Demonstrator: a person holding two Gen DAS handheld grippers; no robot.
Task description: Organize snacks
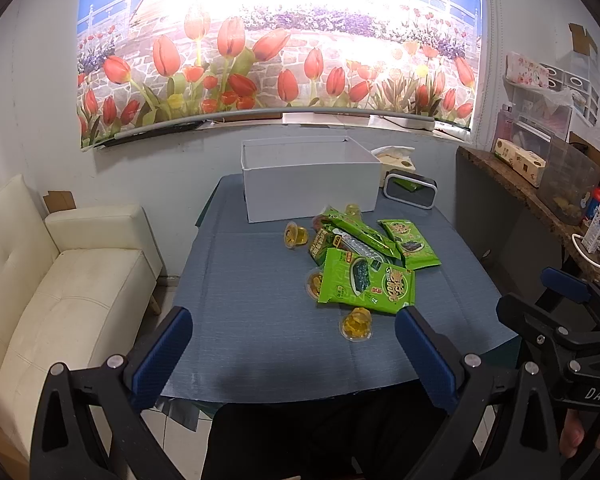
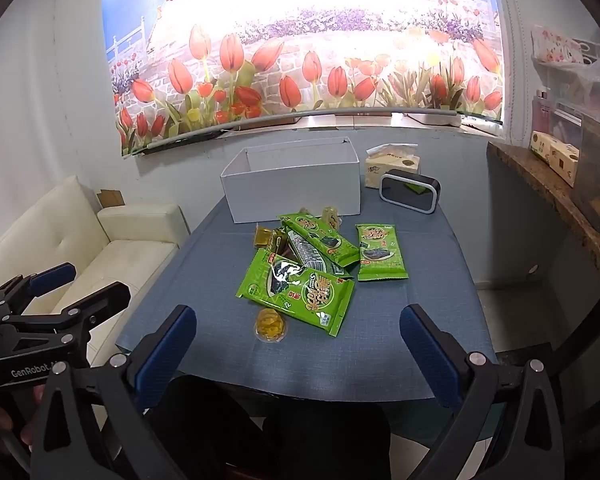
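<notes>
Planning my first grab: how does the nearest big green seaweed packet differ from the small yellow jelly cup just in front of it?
The green seaweed packet is flat, wide and opaque; the yellow jelly cup is small, round and see-through. The packet leans on the pile behind it, while the cup sits alone on the blue tablecloth. Both lie outside the white box.

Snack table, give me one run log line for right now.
left gripper: open, empty | right gripper: open, empty | snacks: piled on table | white box: behind pile

Jelly cup (image 1: 315, 282) half under seaweed packet (image 1: 366, 281)
</notes>
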